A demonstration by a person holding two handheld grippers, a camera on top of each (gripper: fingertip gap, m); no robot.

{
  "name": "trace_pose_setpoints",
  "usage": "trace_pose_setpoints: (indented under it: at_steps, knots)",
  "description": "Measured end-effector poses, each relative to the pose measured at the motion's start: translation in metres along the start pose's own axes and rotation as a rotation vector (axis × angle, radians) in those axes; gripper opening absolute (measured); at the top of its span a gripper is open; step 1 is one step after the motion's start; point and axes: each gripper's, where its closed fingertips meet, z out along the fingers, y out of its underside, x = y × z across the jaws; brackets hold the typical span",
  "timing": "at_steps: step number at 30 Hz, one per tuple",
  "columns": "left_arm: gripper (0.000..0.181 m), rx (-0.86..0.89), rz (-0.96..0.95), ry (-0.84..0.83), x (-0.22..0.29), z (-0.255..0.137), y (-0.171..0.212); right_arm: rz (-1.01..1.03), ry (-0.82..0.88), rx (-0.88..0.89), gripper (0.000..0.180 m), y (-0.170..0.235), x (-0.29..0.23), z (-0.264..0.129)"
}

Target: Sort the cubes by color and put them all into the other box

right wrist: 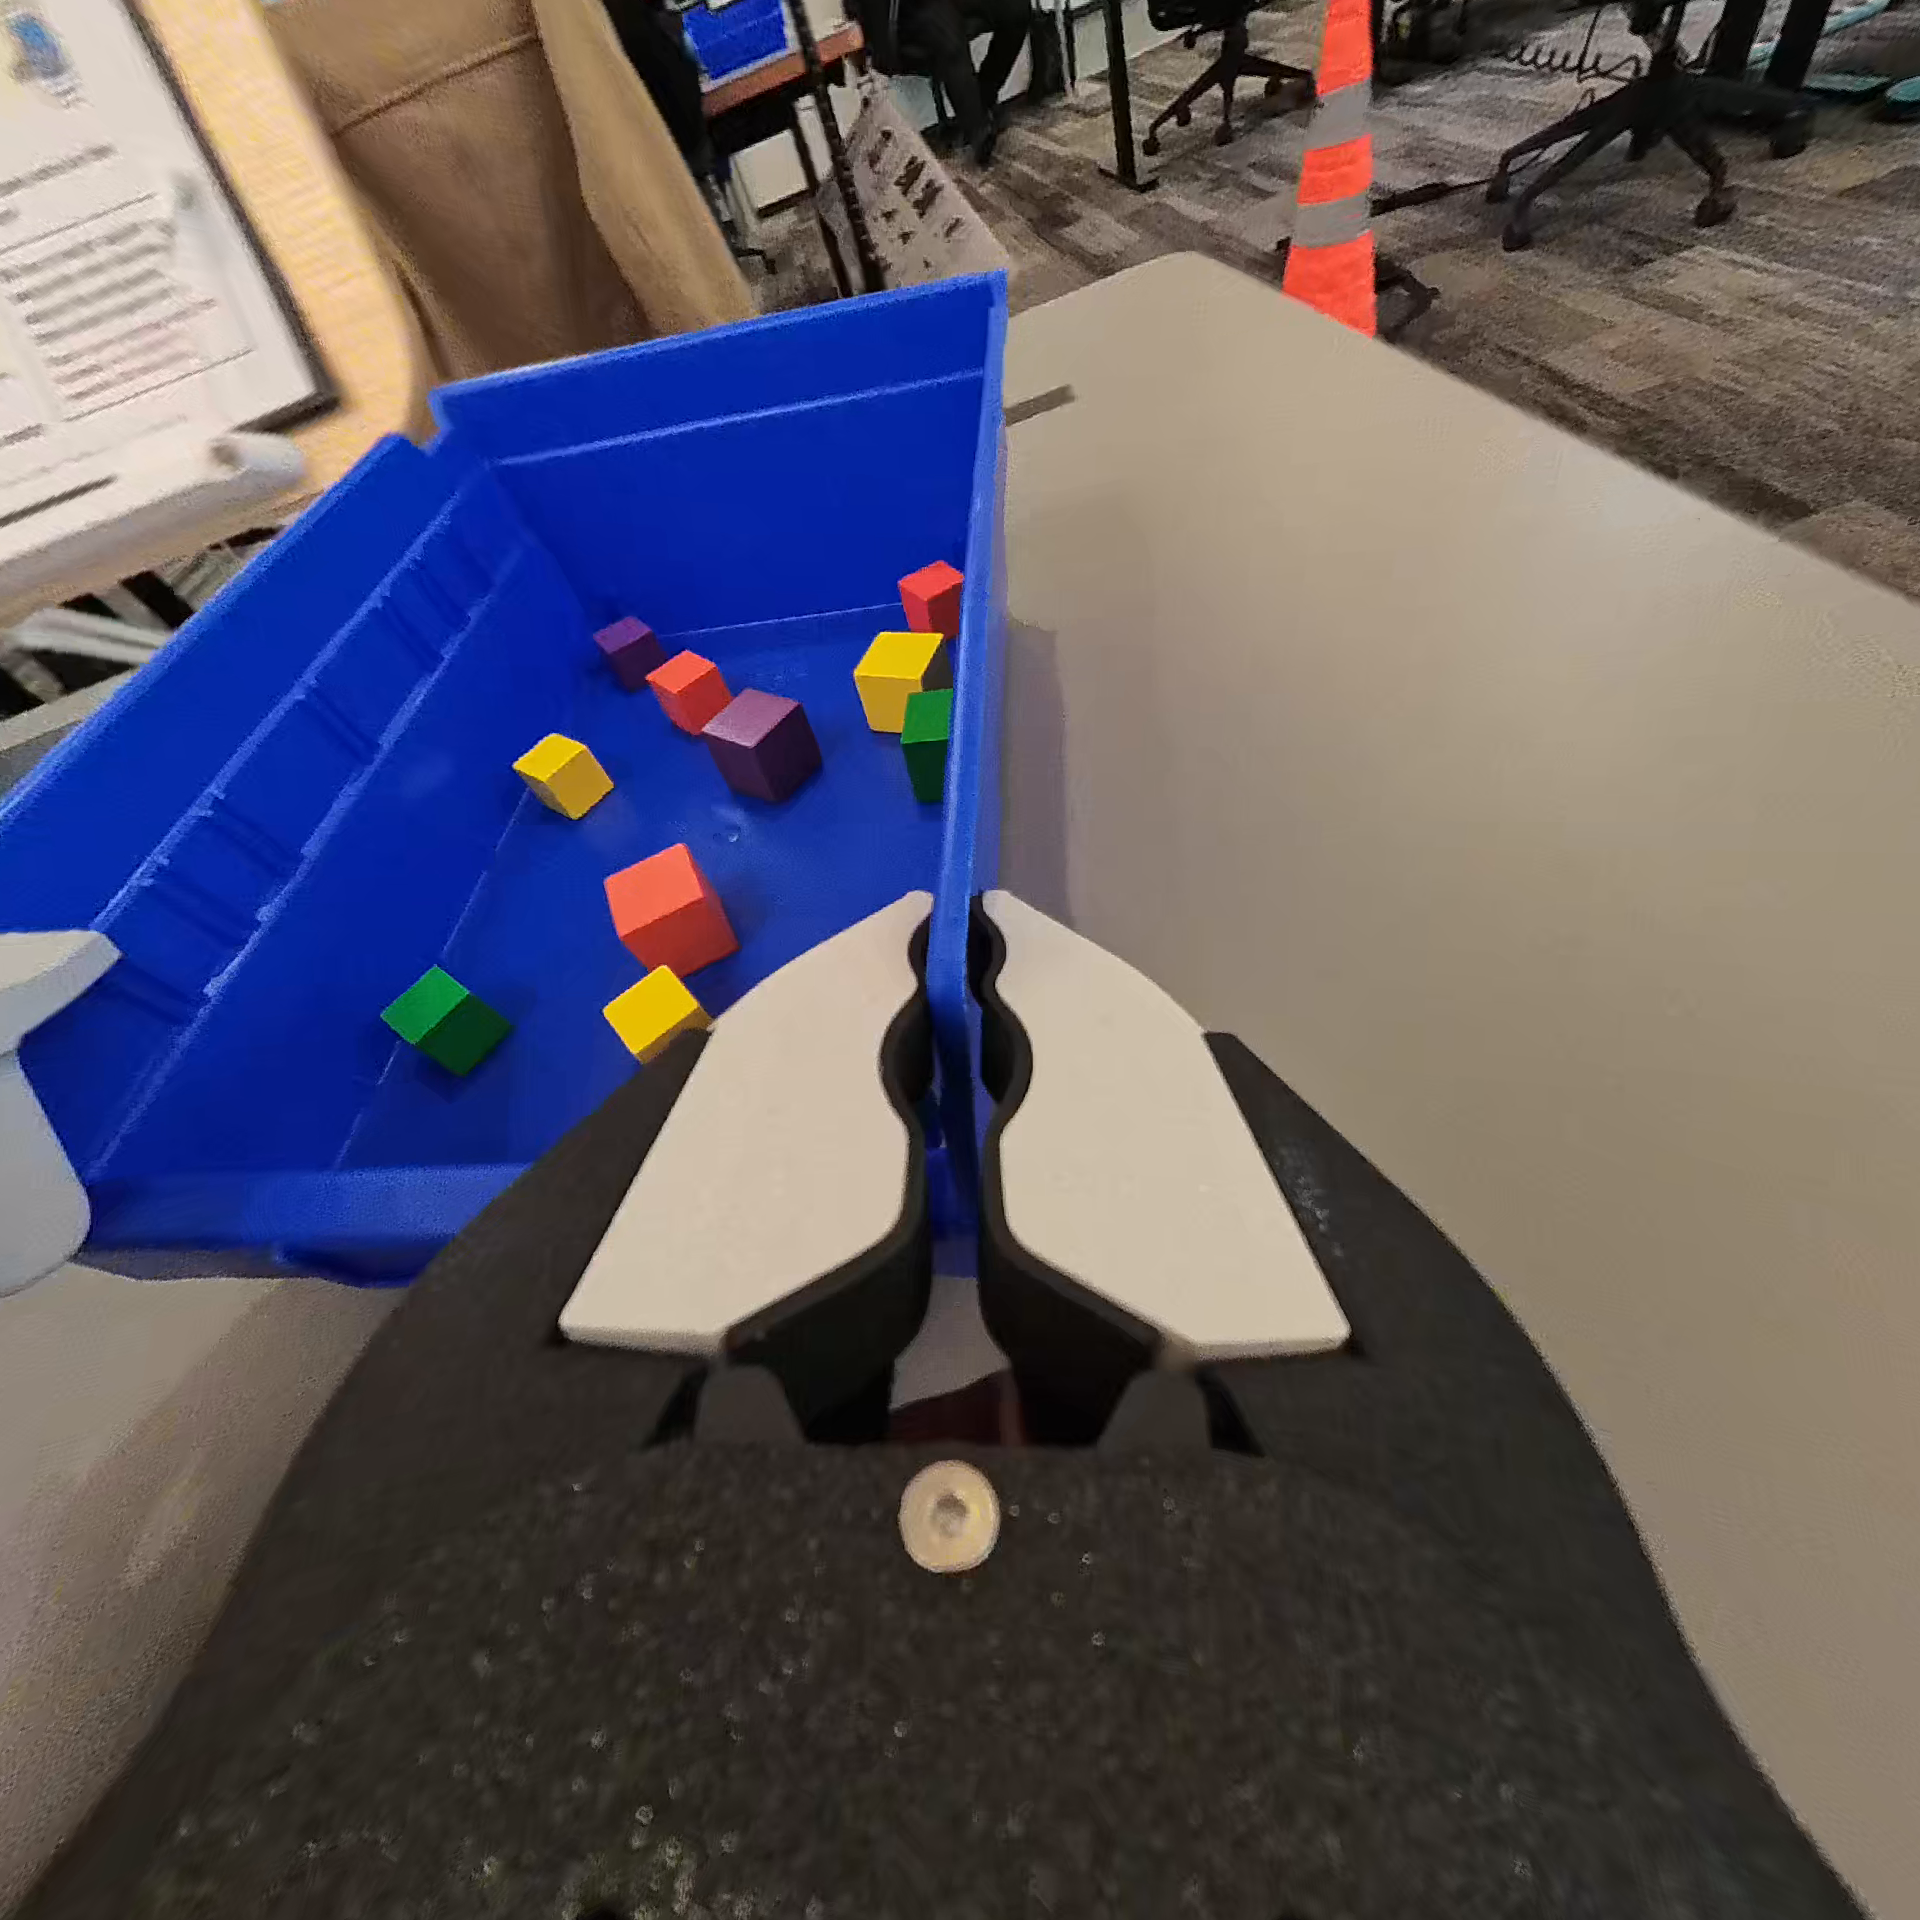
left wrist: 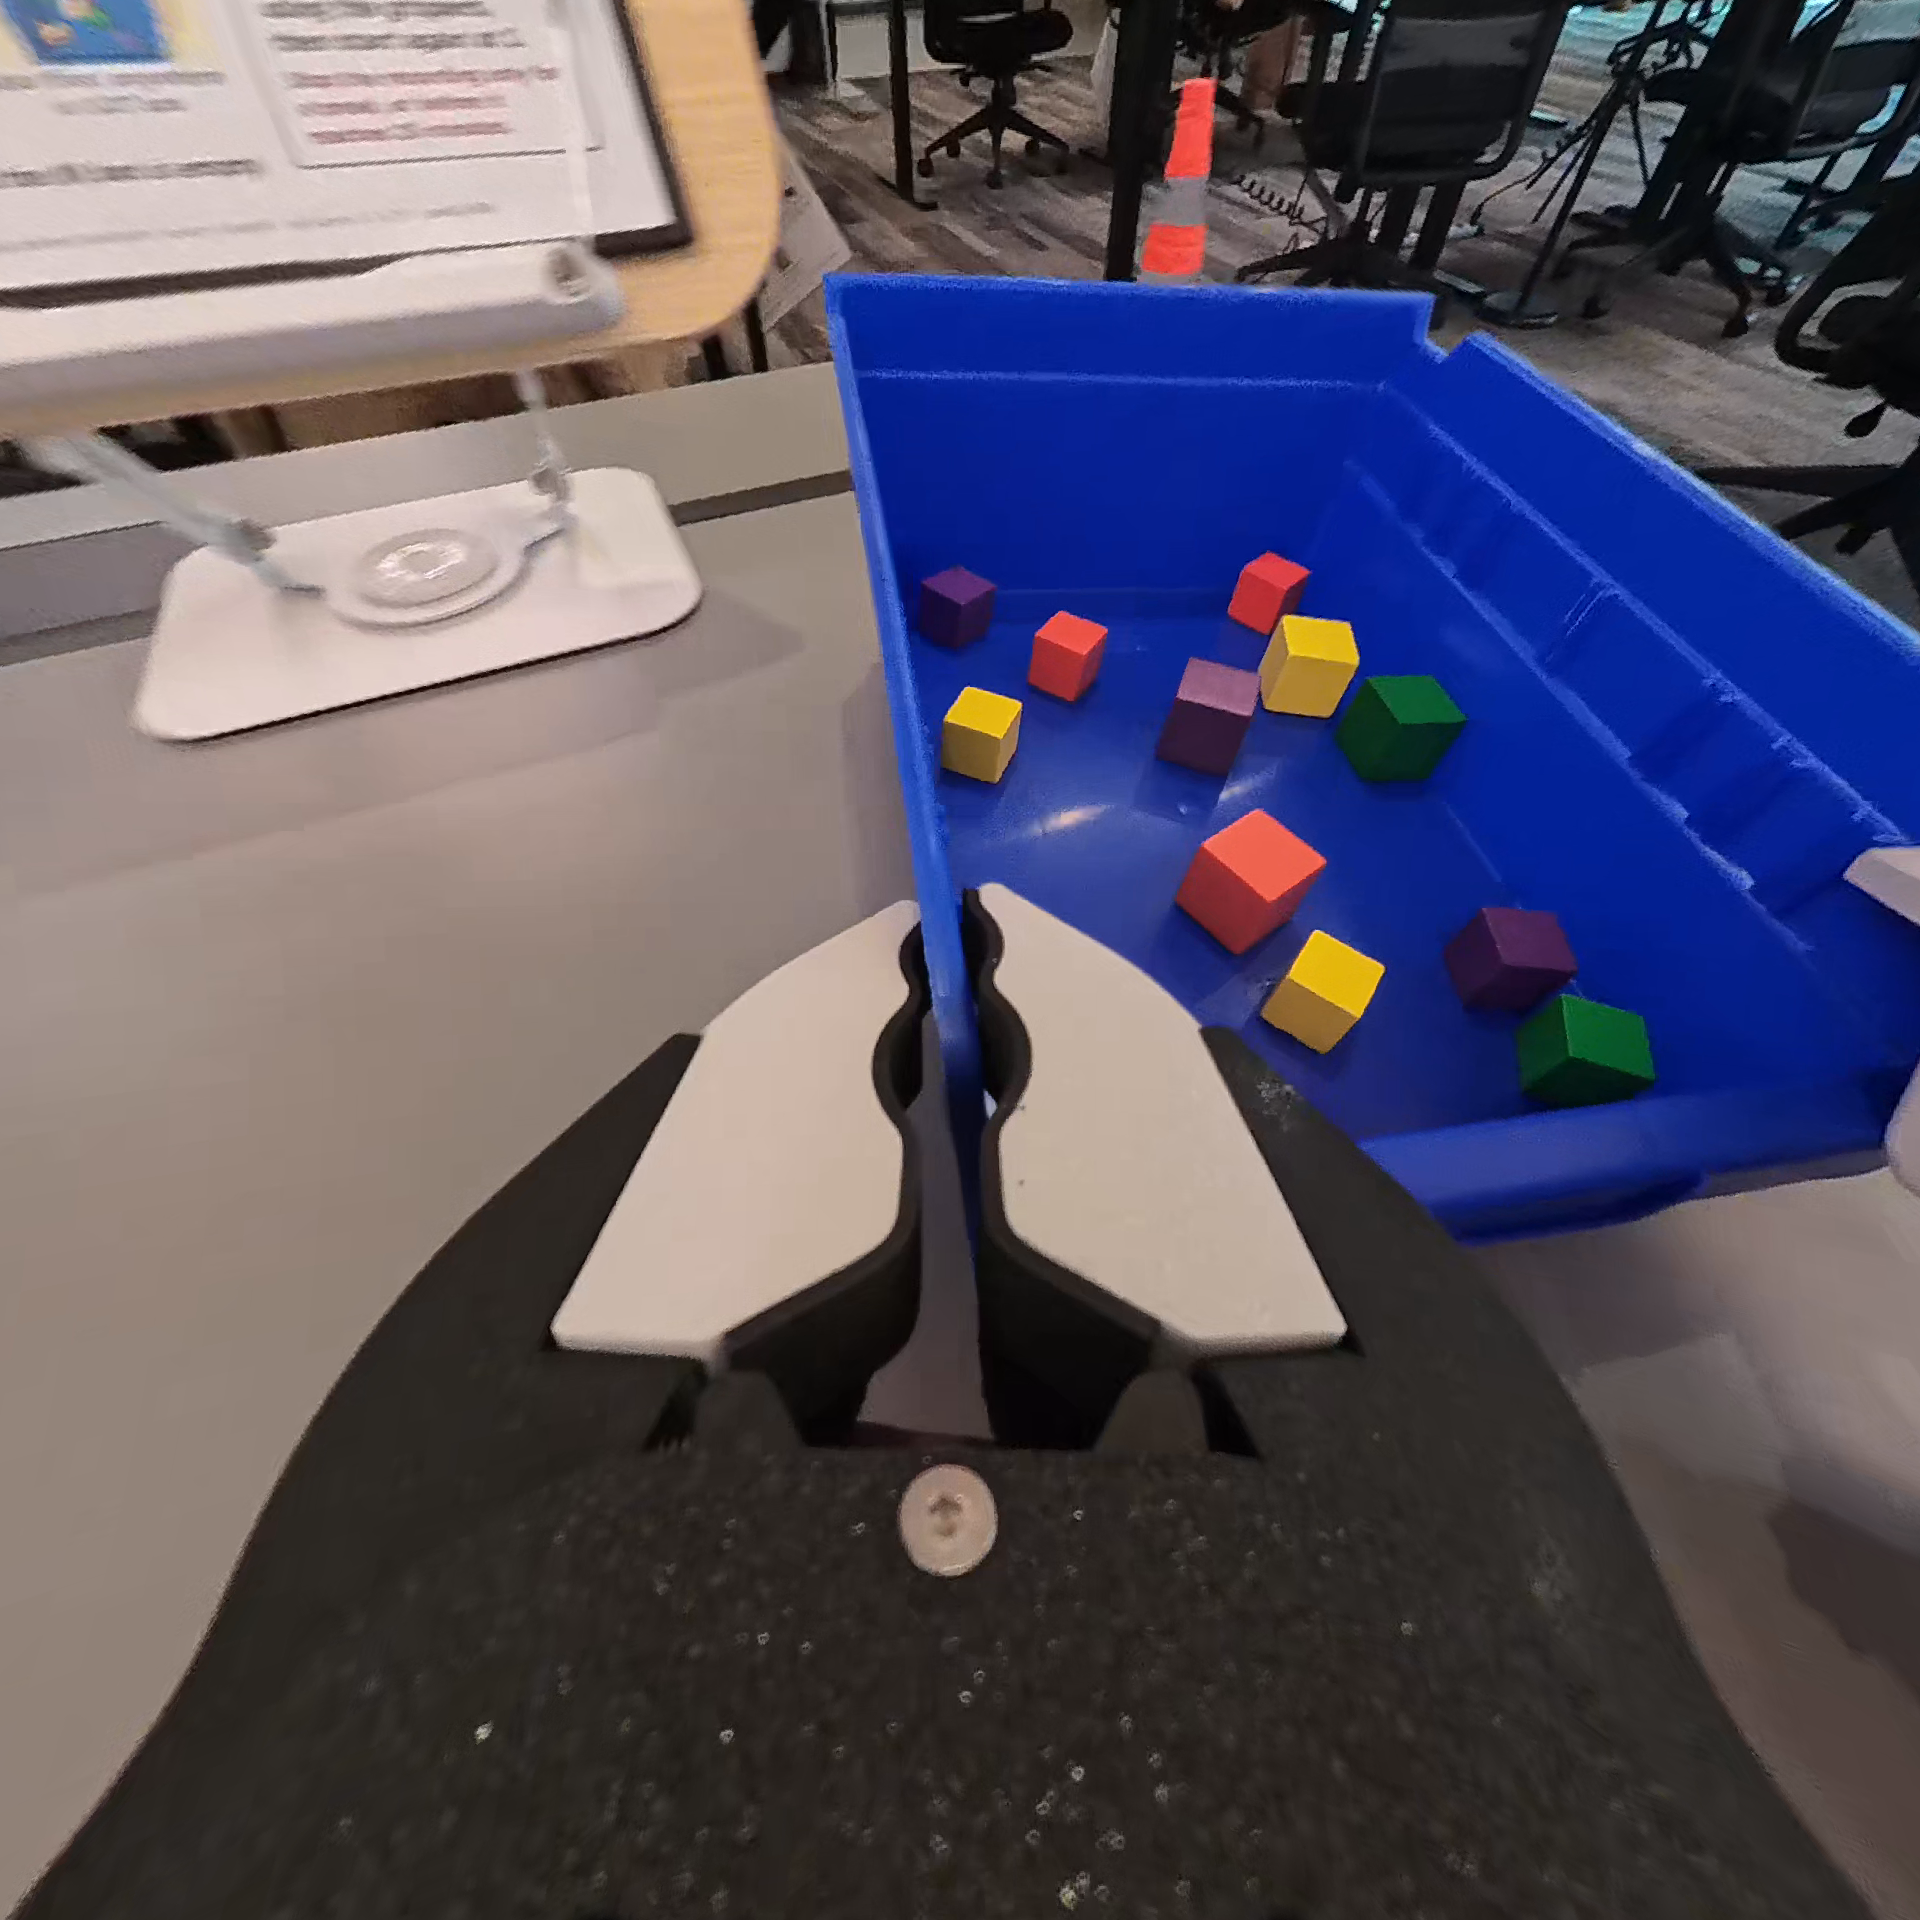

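The left tool (left wrist: pixel 948 914) is pinching the left side wall of the blue box (left wrist: pixel 1143 343), one finger outside over the grey worktop (left wrist: pixel 416 987) and the other inside the box. The right tool (right wrist: pixel 954 920) is pinching the opposite side wall of the same blue box (right wrist: pixel 727 416) in the same way, one finger in and one finger out. The tip of each tool's white finger shows at the far wall in the other's view. Inside the box the cubes lie loose and mixed: nearest the left tool are an orange-red cube (left wrist: pixel 1250 878) and a yellow cube (left wrist: pixel 1323 989), then a purple cube (left wrist: pixel 1509 956) just beside a green cube (left wrist: pixel 1584 1049) at the front wall. Further back, a second purple cube (left wrist: pixel 1208 715) touches a yellow cube (left wrist: pixel 1309 665), with a red cube (left wrist: pixel 1268 590) behind and a green cube (left wrist: pixel 1400 725) beside them; a yellow cube (left wrist: pixel 981 732), an orange-red cube (left wrist: pixel 1067 655) and a small purple cube (left wrist: pixel 956 606) lie towards the left wall. No second box shows in either view. To the left of the box a white stand (left wrist: pixel 416 603) holds a board with printed sheets (left wrist: pixel 312 114), overhanging the worktop. Beyond the worktop are an orange cone (left wrist: pixel 1181 182) and office chairs (left wrist: pixel 997 62) on the floor, and a person's tan coat (right wrist: pixel 499 177) behind the box.
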Motion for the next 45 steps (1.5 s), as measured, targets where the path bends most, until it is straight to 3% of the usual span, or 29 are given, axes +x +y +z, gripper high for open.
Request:
trace_pose_setpoints:
  at_steps: [9,17,22,23,25,26,28,31,35,38,42,45]
  knots:
    - [0.004,0.005,0.008,-0.171,-0.134,-0.106,0.044,-0.082,-0.18,0.0,0.003,0.05,-0.151,-0.035]
    - [0.005,0.008,-0.086,-0.227,-0.222,-0.132,0.071,-0.202,-0.296,-0.033,0.005,0.074,-0.248,-0.021]
    - [0.013,-0.003,-0.152,-0.183,-0.236,-0.127,0.073,-0.217,-0.332,-0.066,0.006,0.082,-0.266,-0.008]
    - [0.024,-0.027,-0.157,-0.162,-0.235,-0.125,0.075,-0.235,-0.338,-0.082,0.006,0.084,-0.267,-0.005]
    - [0.073,-0.104,-0.185,-0.091,-0.227,-0.127,0.084,-0.277,-0.366,-0.079,0.016,0.085,-0.27,-0.004]
    - [0.073,-0.116,-0.205,-0.062,-0.224,-0.135,0.088,-0.298,-0.376,-0.089,0.036,0.086,-0.27,-0.006]
    - [0.07,-0.082,-0.249,-0.039,-0.229,-0.163,0.09,-0.325,-0.412,-0.096,0.049,0.085,-0.267,-0.017]
    - [0.065,-0.018,-0.295,-0.173,-0.28,-0.215,0.097,-0.374,-0.461,-0.03,0.05,0.076,-0.261,-0.042]
    - [0.065,-0.074,-0.294,-0.471,-0.402,-0.261,0.122,-0.444,-0.476,0.008,0.042,0.078,-0.255,-0.059]
    - [0.067,-0.127,-0.303,-0.537,-0.47,-0.257,0.135,-0.422,-0.505,0.002,0.037,0.084,-0.263,-0.06]
    - [0.064,-0.116,-0.364,-0.466,-0.507,-0.226,0.131,-0.391,-0.57,-0.033,0.035,0.092,-0.279,-0.065]
    - [0.046,-0.112,-0.405,-0.48,-0.527,-0.213,0.128,-0.377,-0.618,-0.053,0.033,0.099,-0.29,-0.072]
